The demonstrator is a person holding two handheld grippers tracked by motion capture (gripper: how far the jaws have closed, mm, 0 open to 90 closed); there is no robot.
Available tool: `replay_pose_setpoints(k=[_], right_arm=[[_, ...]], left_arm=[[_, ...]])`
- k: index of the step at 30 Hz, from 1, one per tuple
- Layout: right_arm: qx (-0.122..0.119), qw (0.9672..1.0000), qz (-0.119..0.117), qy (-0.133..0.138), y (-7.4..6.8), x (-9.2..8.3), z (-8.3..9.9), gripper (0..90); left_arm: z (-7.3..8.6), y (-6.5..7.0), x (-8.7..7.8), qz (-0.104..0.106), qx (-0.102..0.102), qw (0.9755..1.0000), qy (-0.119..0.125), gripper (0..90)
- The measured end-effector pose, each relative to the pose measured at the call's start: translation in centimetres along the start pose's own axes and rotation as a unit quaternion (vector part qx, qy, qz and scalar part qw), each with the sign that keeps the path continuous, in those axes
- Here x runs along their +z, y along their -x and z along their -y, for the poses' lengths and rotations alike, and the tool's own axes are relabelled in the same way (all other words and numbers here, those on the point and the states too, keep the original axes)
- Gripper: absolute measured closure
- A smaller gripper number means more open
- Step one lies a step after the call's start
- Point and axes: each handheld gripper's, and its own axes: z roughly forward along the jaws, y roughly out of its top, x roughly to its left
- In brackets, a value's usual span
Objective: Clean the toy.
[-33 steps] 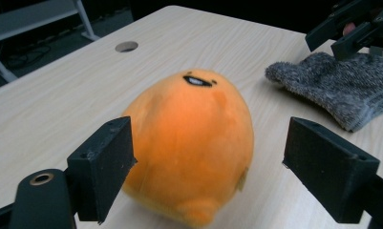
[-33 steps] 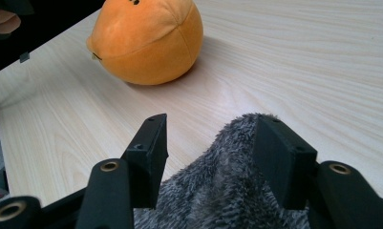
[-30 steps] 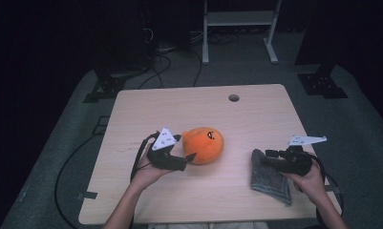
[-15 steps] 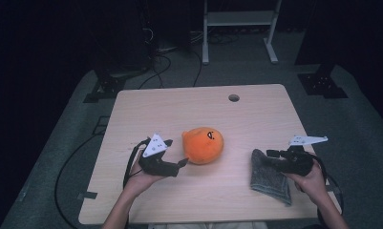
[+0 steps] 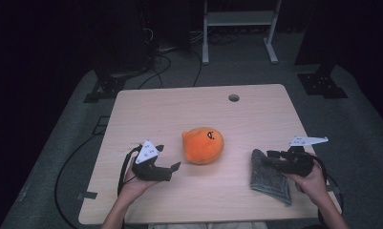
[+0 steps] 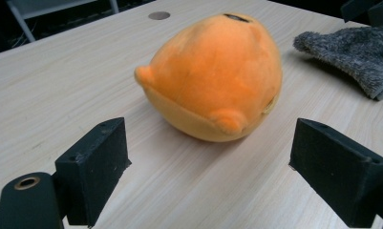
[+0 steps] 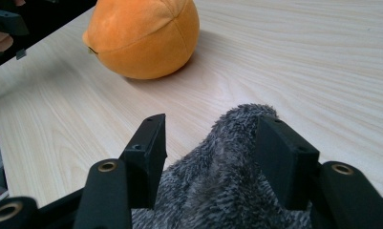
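Note:
An orange plush toy (image 5: 202, 145) lies near the middle of the wooden table (image 5: 179, 109). My left gripper (image 5: 172, 168) sits low just left of it, a small gap away. Its jaws have just been opening and now stand wide with nothing between them. In the left gripper view the plush (image 6: 213, 76) lies just beyond the left gripper (image 6: 210, 157). A grey fluffy cloth (image 5: 270, 179) lies at the near right. My right gripper (image 5: 270, 160) rests on its upper end, open. In the right gripper view a raised fold of cloth (image 7: 227, 167) stands between the jaws of the right gripper (image 7: 213, 143).
The table has a round hole (image 5: 233, 98) near its far edge. A white metal stand (image 5: 237, 19) and dark equipment stand on the floor behind it. Cables (image 5: 69, 162) trail off the table's left side. The person's hands come in at the near edge.
My left gripper has drawn back to the left and lower, away from the plush, and its jaws have spread. The plush, the cloth and the right gripper have stayed put.

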Motion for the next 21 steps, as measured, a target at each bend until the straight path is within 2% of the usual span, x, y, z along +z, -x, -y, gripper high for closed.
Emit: replay_pose_setpoints(k=[8,13,21], right_arm=[[-0.001,1.0000,-0.001,0.003,0.0,-0.1,0.4,43.2],[0.002,1.0000,0.001,0.006,0.0,-0.3,0.6,43.0],[0.003,1.0000,0.002,0.009,-0.3,-0.2,1.1,43.1]], left_arm=[[1.3,-0.5,-0.5,-0.019,-0.007,0.9998,-0.003,10.8],[2.4,-0.7,-1.0,-0.034,-0.005,0.9993,-0.011,10.5],[4.1,-1.2,-1.2,-0.052,-0.034,0.9981,-0.001,9.8]])
